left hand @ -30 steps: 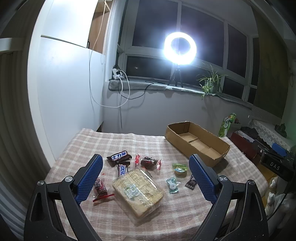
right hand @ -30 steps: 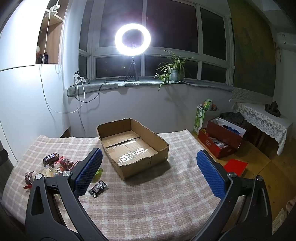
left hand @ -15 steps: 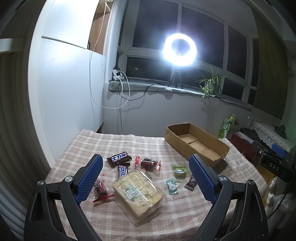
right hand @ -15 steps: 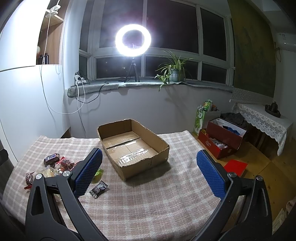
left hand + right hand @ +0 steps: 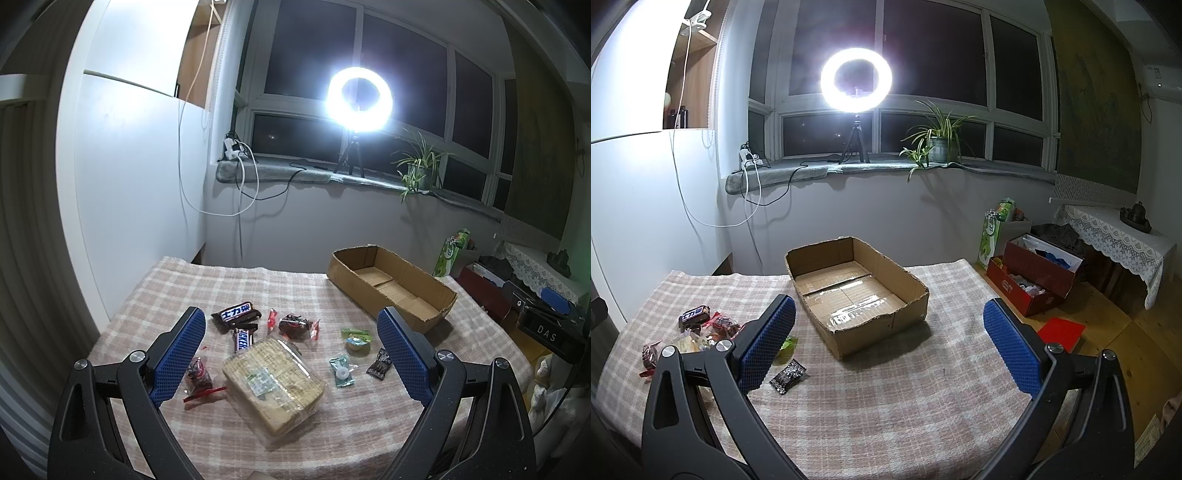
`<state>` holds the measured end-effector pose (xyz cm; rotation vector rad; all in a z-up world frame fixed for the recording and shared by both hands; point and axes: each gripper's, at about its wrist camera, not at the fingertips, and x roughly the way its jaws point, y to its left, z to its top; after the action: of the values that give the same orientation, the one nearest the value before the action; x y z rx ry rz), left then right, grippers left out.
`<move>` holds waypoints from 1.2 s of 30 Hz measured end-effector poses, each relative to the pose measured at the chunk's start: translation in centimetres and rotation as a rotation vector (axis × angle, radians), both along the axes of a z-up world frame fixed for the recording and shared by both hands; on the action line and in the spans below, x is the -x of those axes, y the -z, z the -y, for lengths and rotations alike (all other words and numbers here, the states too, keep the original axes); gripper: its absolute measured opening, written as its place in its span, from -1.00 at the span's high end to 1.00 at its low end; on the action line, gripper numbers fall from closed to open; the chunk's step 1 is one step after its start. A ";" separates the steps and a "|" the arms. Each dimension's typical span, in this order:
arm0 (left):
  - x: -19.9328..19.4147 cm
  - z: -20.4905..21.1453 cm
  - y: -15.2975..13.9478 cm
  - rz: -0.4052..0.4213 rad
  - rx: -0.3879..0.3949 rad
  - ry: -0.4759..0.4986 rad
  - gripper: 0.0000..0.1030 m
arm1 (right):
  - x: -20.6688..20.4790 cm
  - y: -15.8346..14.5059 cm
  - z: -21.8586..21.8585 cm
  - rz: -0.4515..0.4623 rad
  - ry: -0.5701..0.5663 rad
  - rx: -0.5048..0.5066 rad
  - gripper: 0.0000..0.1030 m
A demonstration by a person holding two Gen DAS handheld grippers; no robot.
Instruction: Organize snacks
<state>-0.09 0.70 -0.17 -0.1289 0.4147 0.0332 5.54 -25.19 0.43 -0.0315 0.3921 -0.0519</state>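
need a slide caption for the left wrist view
Open left gripper hovers over snacks scattered on the checked tablecloth, the empty cardboard box waiting beyond.

snack pile (image 5: 698, 334) partly behind right tool (image 5: 890, 345)

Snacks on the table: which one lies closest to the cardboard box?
The green-wrapped snack, just left of the cardboard box. The small black packet lies a little farther; the others cluster further left.
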 end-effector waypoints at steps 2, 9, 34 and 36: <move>0.0 -0.1 0.0 0.000 0.001 0.000 -0.83 | -0.1 -0.1 0.0 -0.001 0.000 -0.001 -1.00; 0.1 0.1 0.1 -0.001 0.002 0.001 -0.83 | -0.1 -0.1 0.0 -0.001 0.000 -0.001 -1.00; -0.5 -0.3 0.1 -0.034 0.035 -0.003 -0.83 | -0.9 0.3 -0.3 -0.017 -0.019 -0.006 -1.00; -0.5 -0.7 0.1 -0.036 0.043 -0.006 -0.83 | -1.0 0.4 -0.4 -0.022 -0.033 -0.011 -1.00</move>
<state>0.40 1.42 -0.28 -0.1725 0.4514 0.0324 6.50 -24.76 0.06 -0.0278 0.4137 -0.0169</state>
